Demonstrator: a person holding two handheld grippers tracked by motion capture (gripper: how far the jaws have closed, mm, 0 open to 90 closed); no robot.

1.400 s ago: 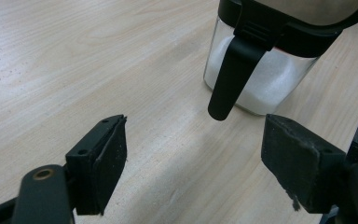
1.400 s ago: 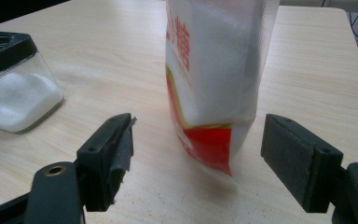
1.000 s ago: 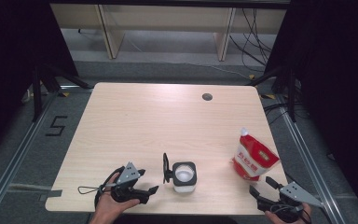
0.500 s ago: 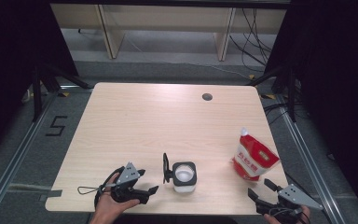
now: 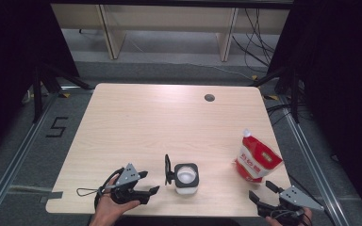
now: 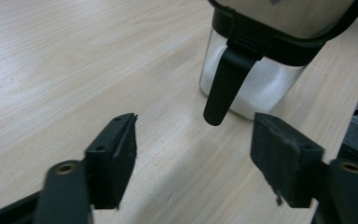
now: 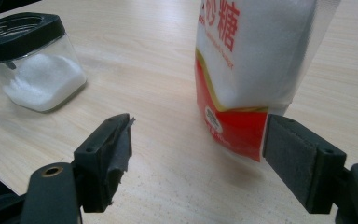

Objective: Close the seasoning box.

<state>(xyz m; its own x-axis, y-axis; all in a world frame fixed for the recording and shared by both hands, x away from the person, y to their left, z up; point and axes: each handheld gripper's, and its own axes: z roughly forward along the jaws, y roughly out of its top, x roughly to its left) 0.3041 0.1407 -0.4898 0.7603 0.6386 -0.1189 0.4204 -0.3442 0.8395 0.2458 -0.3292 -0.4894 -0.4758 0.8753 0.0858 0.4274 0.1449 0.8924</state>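
I'm holding my left gripper point(image 5: 147, 182) low beside the jar point(image 5: 186, 178), fingers just narrowing, gripping nothing; right gripper point(image 5: 265, 193) fingers gaping at the sugar bag point(image 5: 256, 157), wrist cropped.

You can read: red "糖" on the sugar pouch point(image 7: 242, 60) | black "5" on the floor point(image 5: 56, 127) left of the table point(image 5: 136, 117)

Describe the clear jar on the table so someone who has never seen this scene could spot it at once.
Start at the wooden table and go to its near edge, about midway along. The jar stands there, between the left gripper and the red and white pouch further right. It is the see-through container with a black rim, a raised black flip lid and white grains inside.
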